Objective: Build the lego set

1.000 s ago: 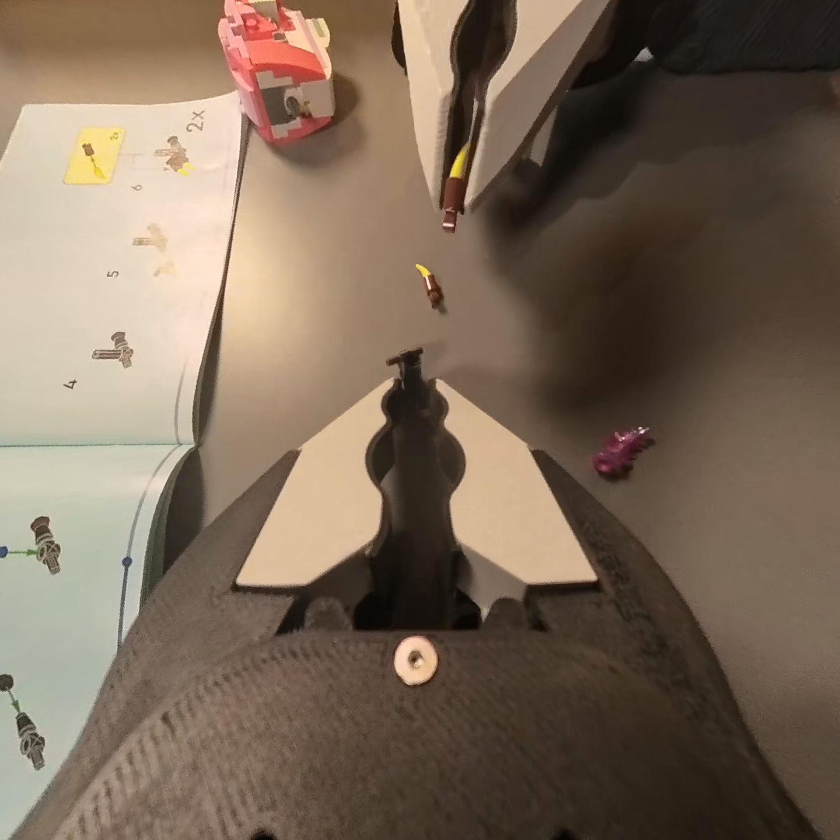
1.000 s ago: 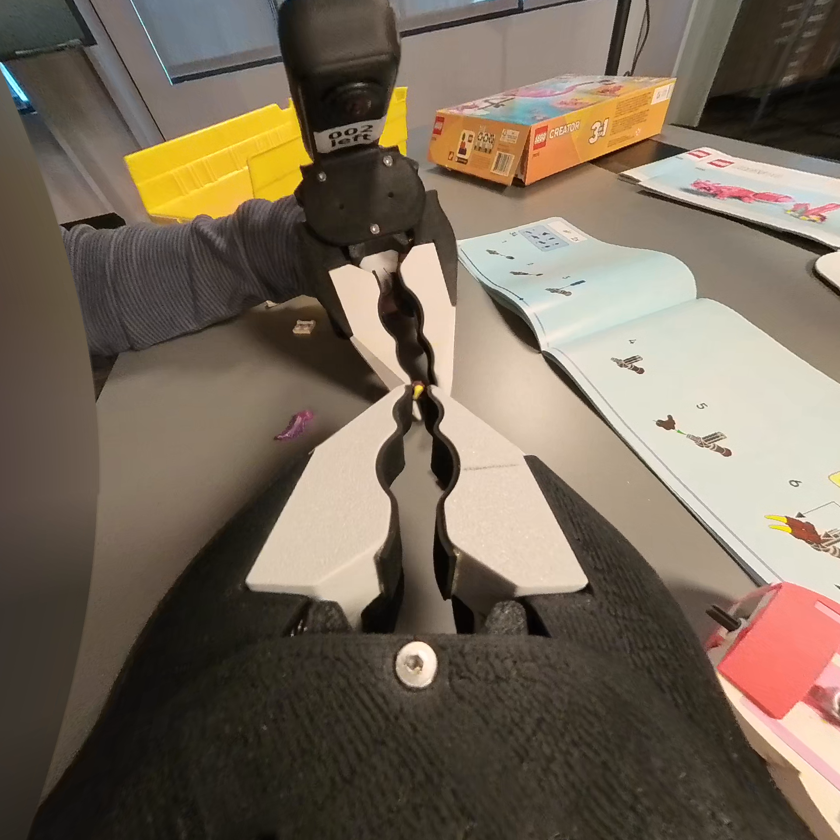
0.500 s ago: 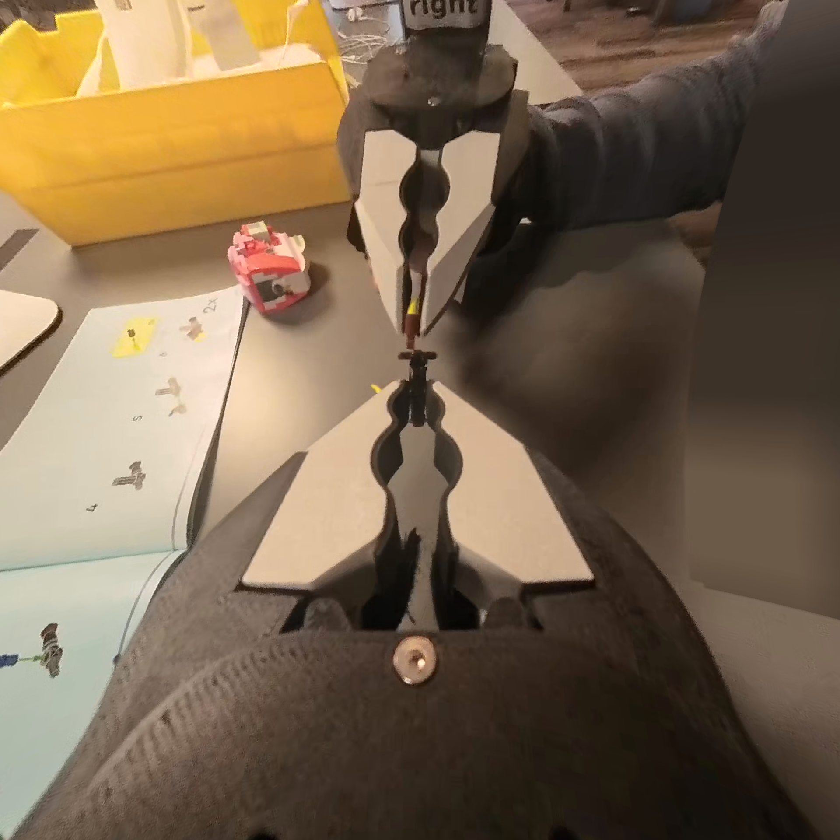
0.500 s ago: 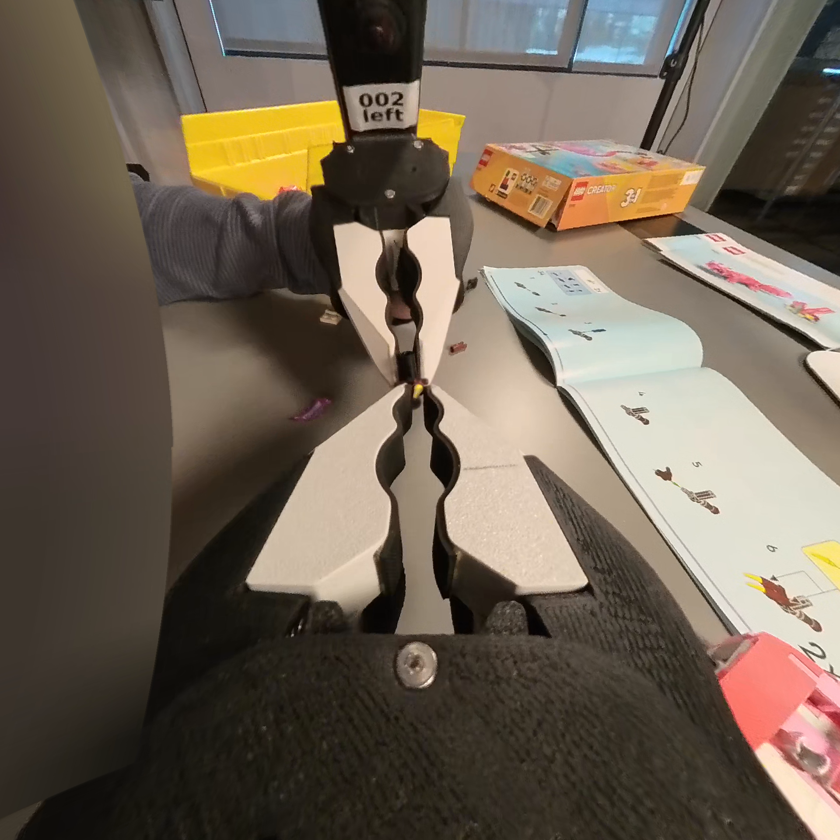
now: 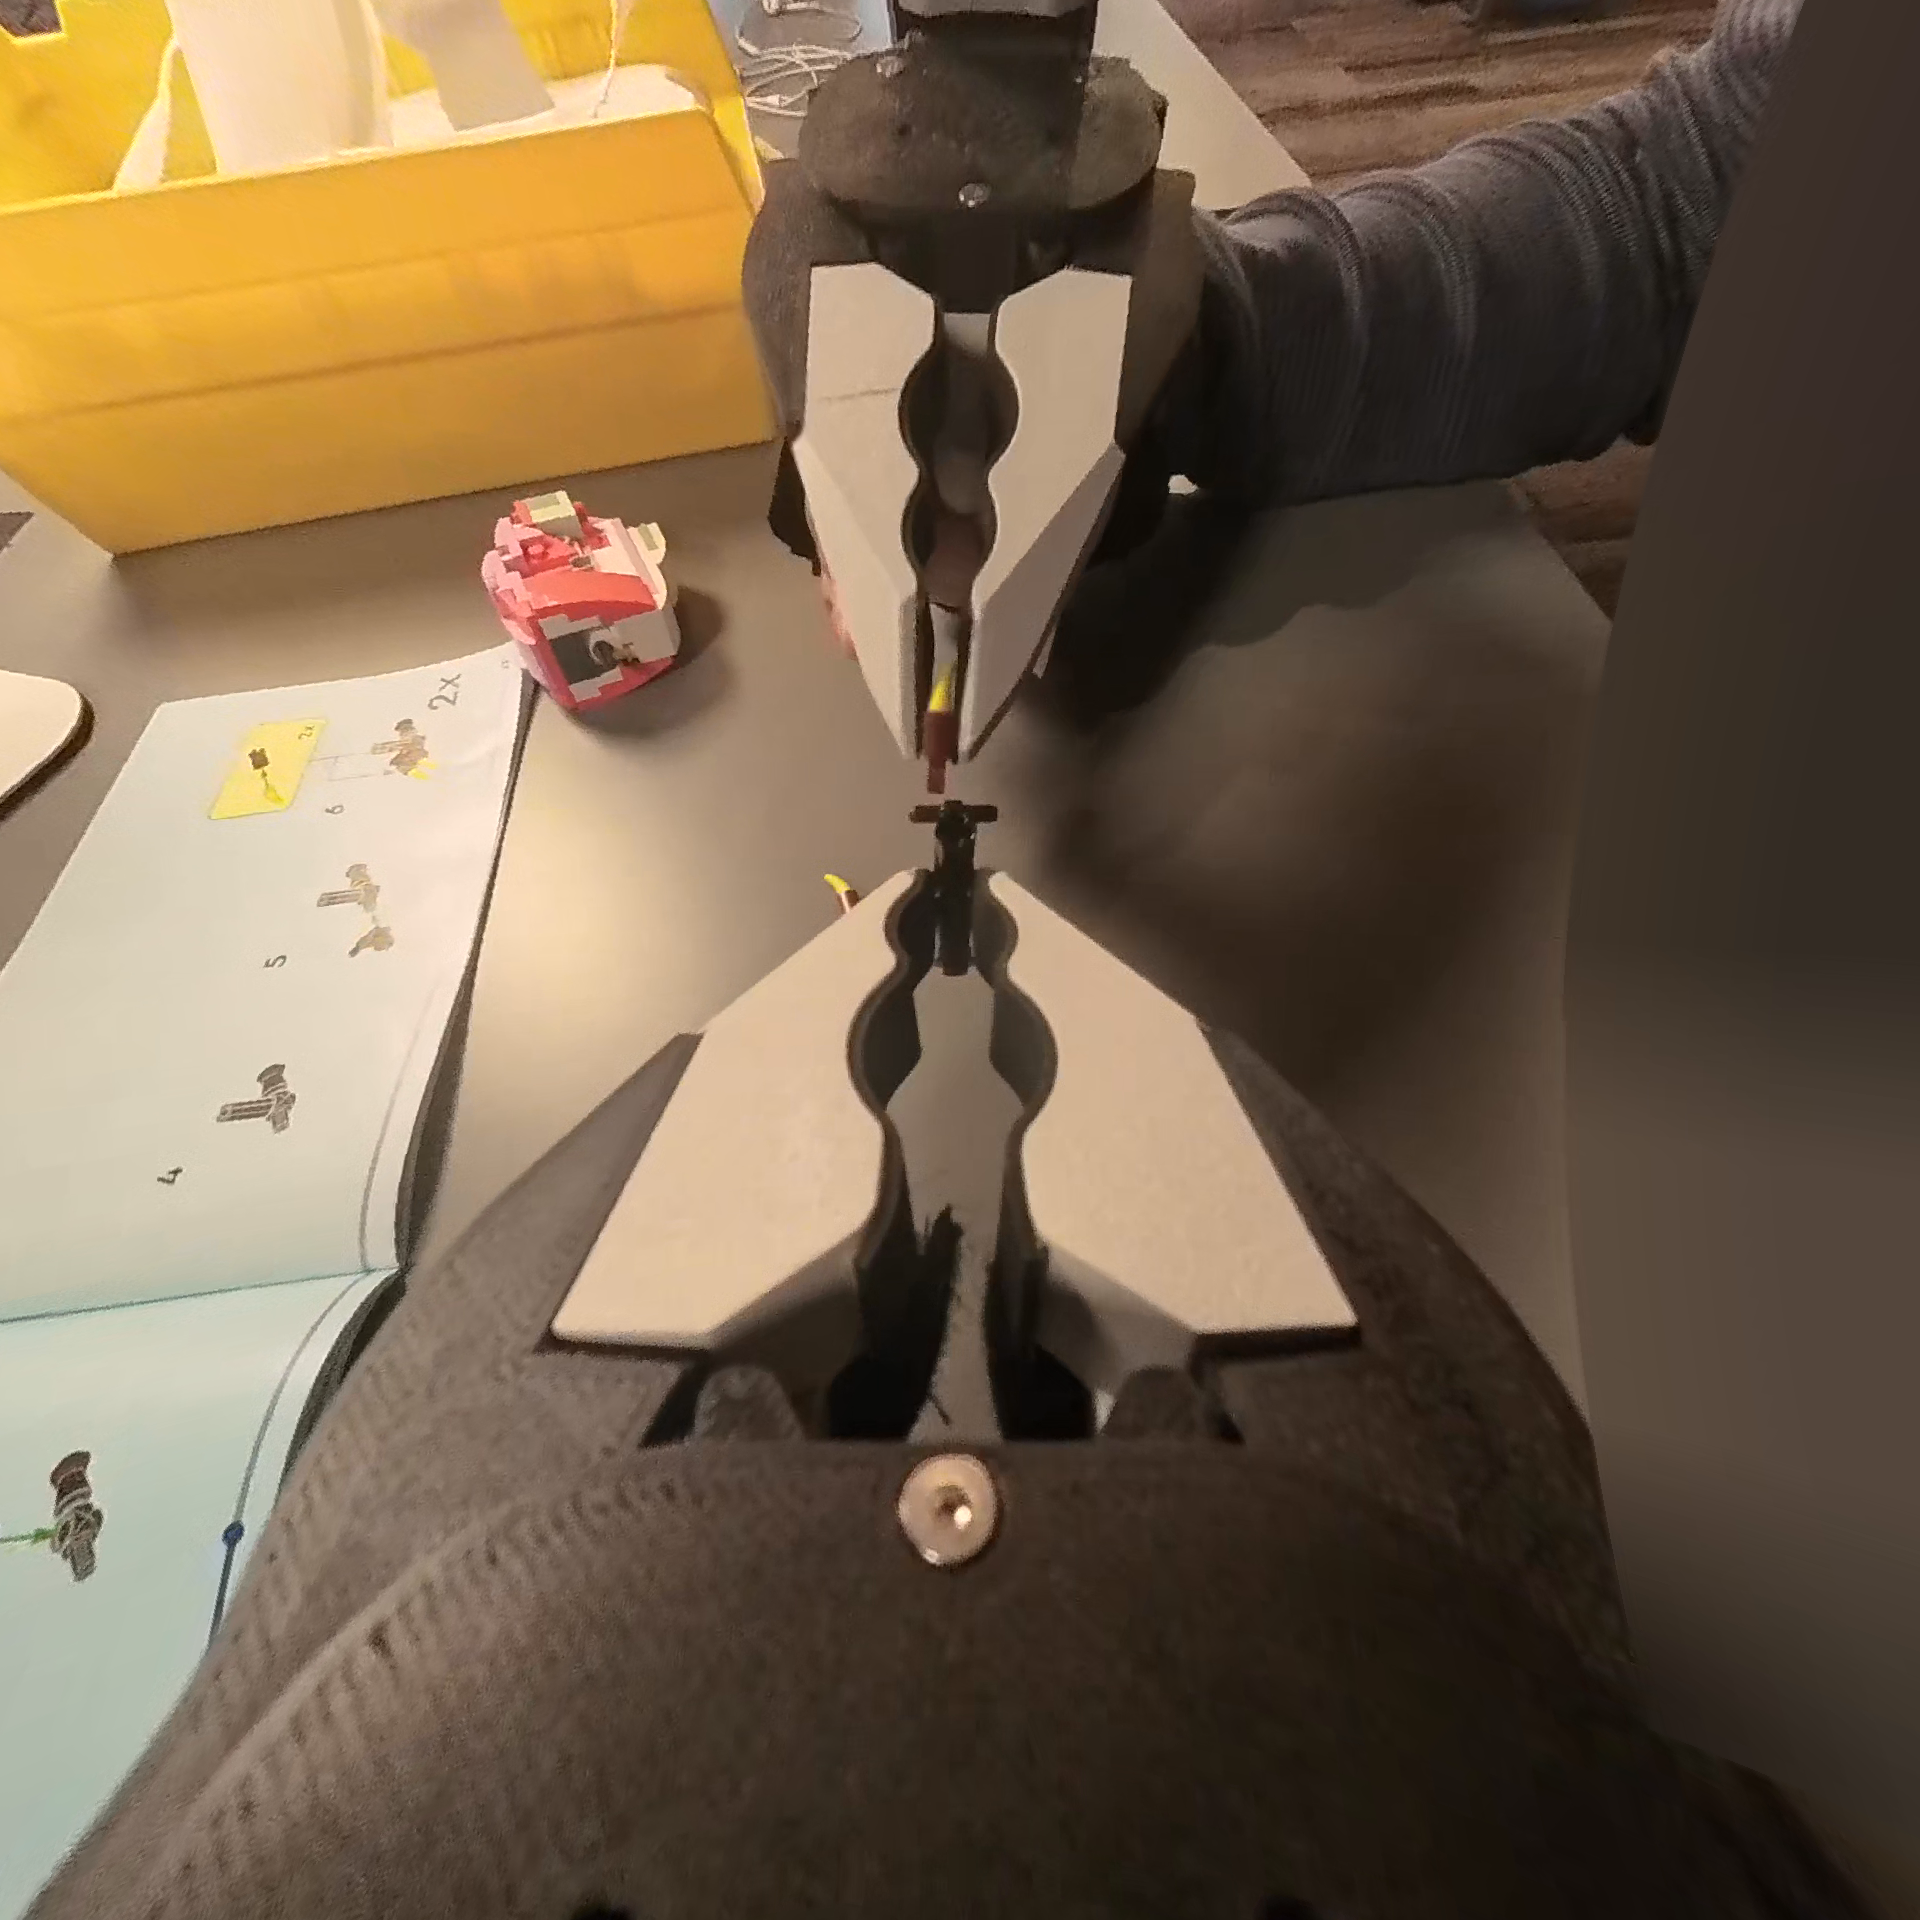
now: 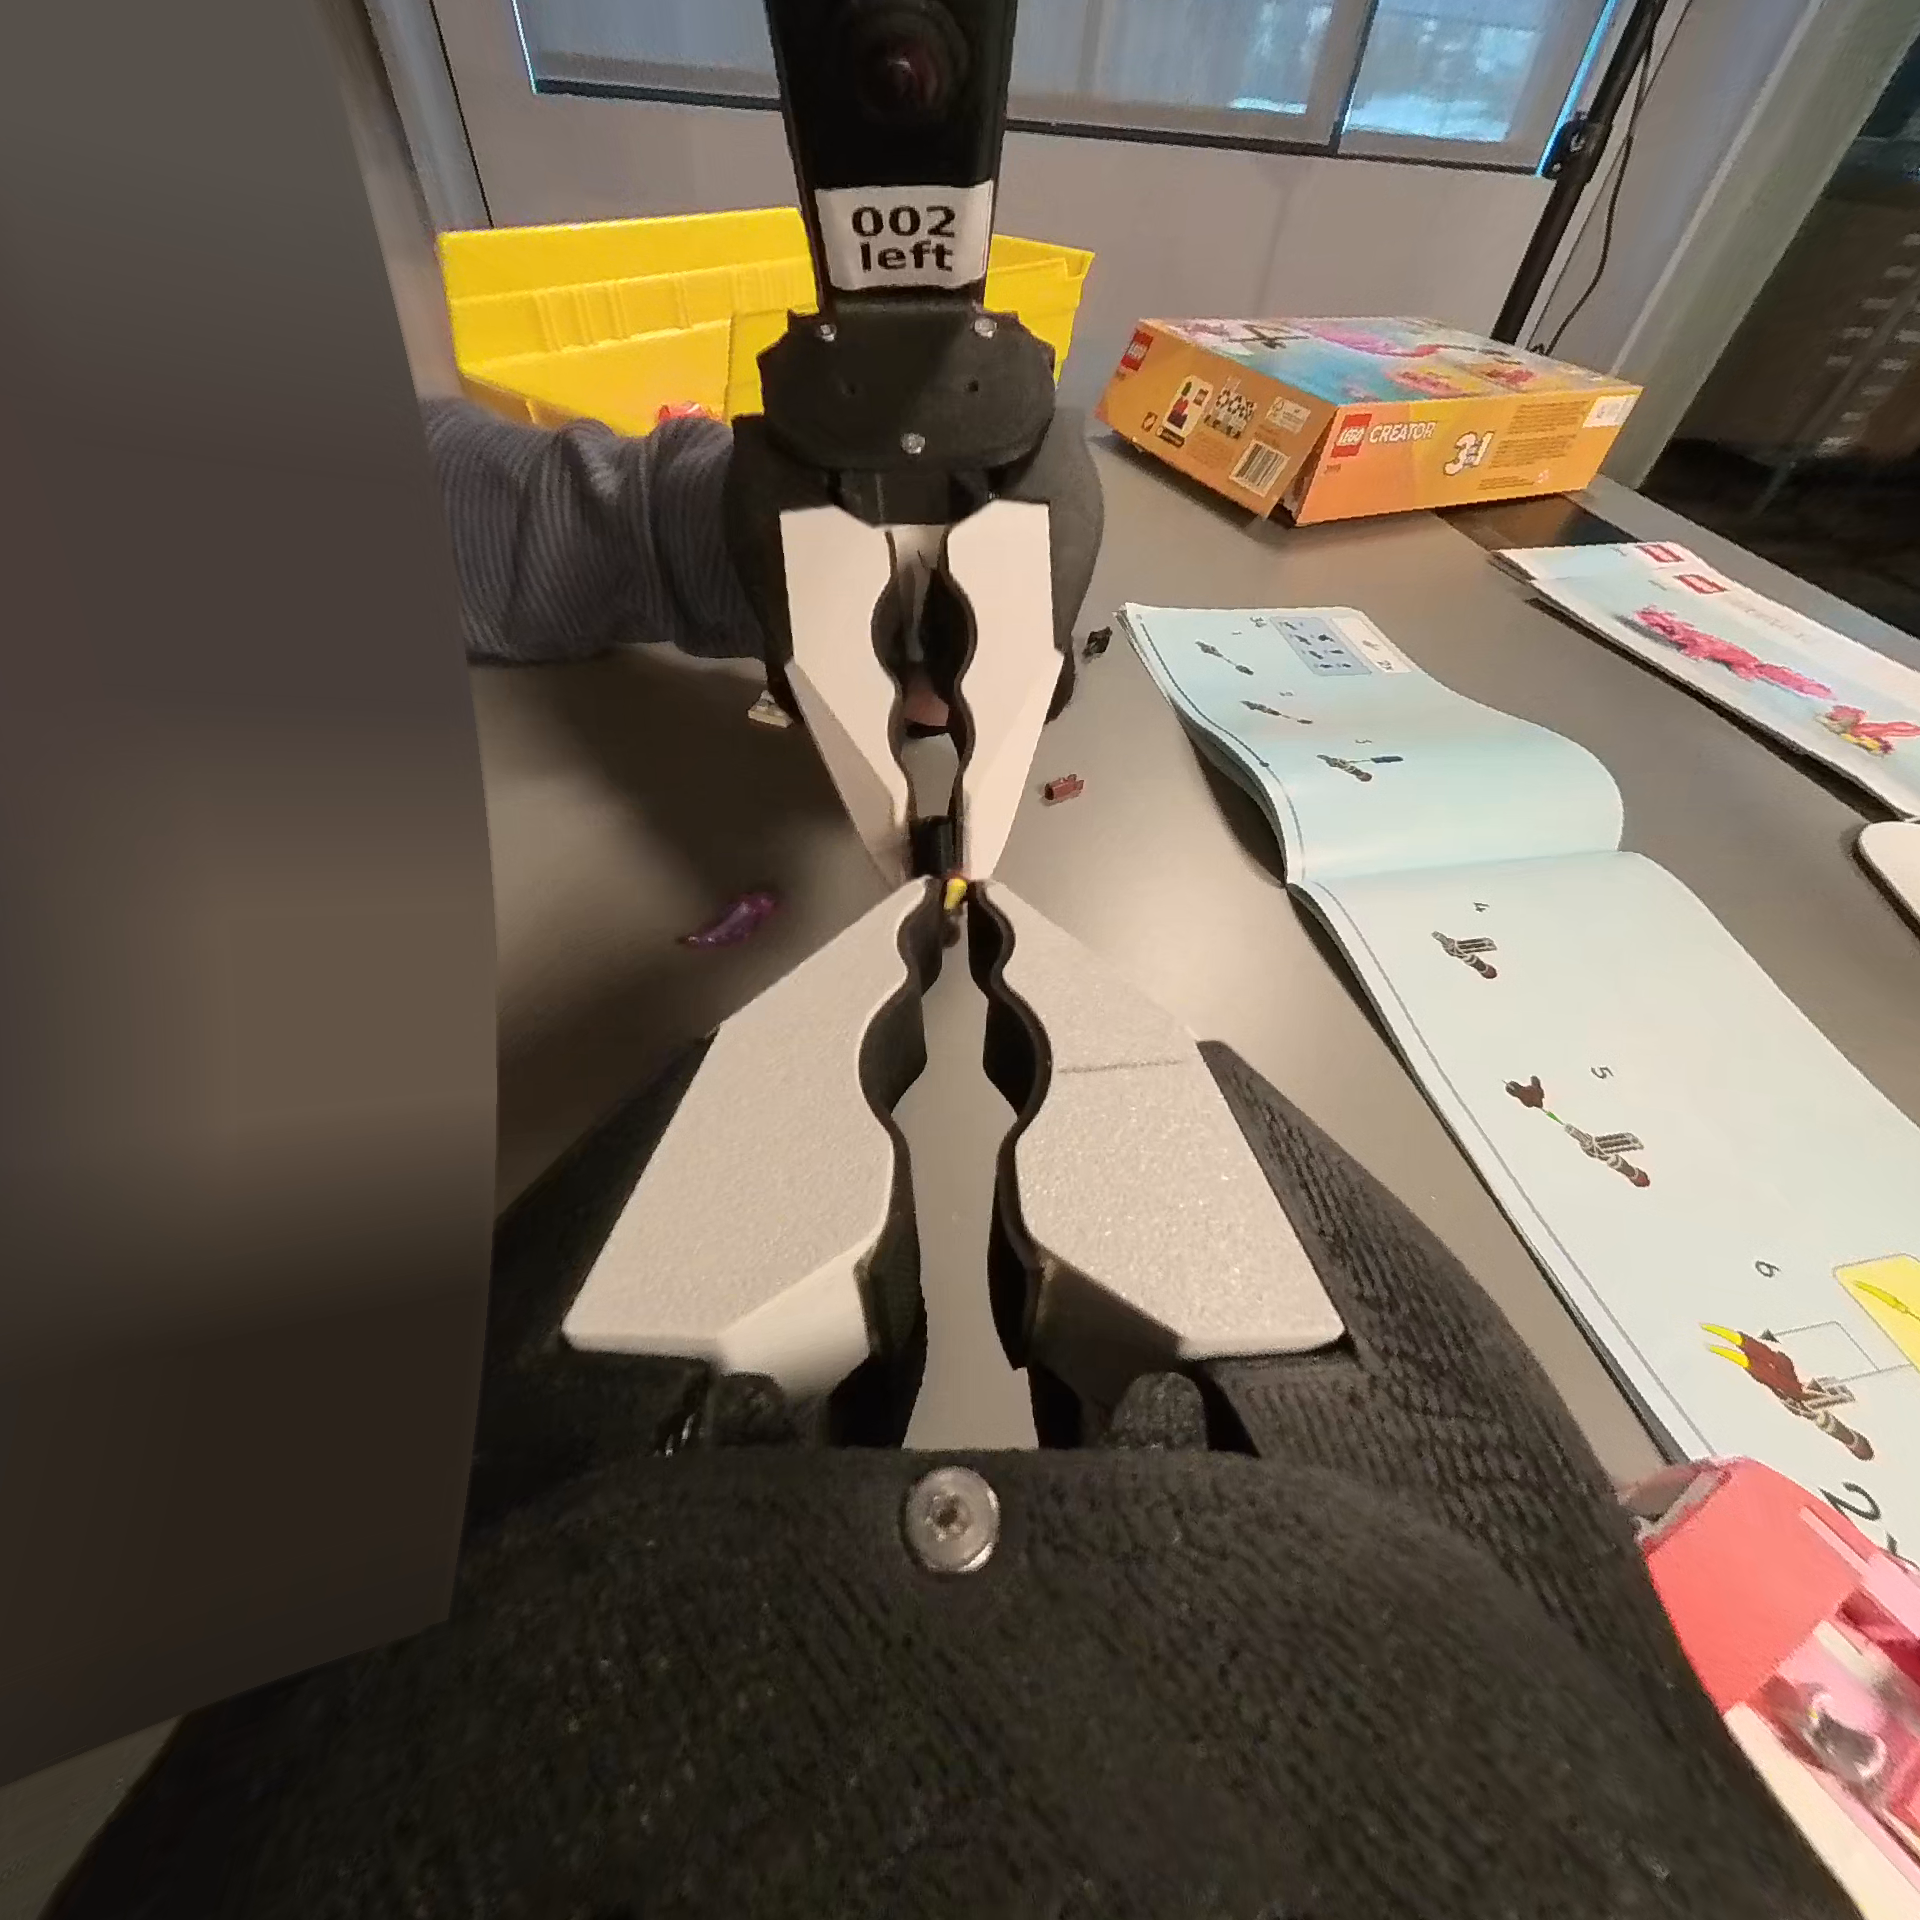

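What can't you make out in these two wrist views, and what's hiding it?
- Left view: second yellow-tipped claw piece is half hidden behind the left gripper finger.
- Right view: red brick model is cut off by the frame edge.
- Right view: purple piece is too blurred to identify.

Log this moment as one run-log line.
left gripper: shut on black T-shaped piece | right gripper: shut on brown-and-yellow claw piece | pieces tip to tip, small gap

Both tongs (image 5: 951, 883) (image 6: 951, 904) have pale grey wavy-edged fingers, black textured bodies, silver screws; ribbed dark grey sleeves (image 5: 1455, 332) behind them.
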Demonstrator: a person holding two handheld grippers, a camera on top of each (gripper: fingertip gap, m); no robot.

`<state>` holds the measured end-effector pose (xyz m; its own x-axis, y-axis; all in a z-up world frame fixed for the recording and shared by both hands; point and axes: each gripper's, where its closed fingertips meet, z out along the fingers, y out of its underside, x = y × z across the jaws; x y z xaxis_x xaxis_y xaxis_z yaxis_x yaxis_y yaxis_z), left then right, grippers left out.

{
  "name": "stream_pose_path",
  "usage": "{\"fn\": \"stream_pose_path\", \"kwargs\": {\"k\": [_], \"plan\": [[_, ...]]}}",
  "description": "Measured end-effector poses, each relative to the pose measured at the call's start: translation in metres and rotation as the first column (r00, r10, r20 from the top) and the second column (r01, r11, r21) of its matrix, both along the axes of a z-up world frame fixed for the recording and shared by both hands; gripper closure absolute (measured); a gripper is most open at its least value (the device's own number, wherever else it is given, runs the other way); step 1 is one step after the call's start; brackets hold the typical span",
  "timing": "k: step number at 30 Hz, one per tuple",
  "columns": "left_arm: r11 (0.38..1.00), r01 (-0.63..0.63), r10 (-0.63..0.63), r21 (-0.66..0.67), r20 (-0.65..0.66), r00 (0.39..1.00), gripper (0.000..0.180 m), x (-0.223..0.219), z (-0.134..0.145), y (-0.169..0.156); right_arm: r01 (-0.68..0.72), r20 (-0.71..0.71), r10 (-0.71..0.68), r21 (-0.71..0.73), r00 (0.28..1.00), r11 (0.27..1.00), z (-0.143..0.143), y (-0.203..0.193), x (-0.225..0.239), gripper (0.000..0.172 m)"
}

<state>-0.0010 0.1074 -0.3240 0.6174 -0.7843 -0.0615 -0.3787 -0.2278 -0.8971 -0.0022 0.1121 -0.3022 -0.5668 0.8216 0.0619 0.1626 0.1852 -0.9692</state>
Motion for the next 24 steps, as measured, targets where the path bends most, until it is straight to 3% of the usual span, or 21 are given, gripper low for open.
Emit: {"fn": "stream_pose_path", "kwargs": {"k": [15,24], "plan": [[0.999,0.034,-0.033,0.018,-0.030,0.999,0.176,0.007,-0.001,-0.004,-0.026,0.033,0.026,0.009,0.999,1.000,-0.003,-0.005,0.002,0.169],[1.000,0.005,-0.004,0.005,-0.206,0.979,0.176,0.006,-0.014,-0.003,-0.010,0.081,-0.002,0.141,0.997,0.990,-0.015,-0.006,0.002,0.169]]}}
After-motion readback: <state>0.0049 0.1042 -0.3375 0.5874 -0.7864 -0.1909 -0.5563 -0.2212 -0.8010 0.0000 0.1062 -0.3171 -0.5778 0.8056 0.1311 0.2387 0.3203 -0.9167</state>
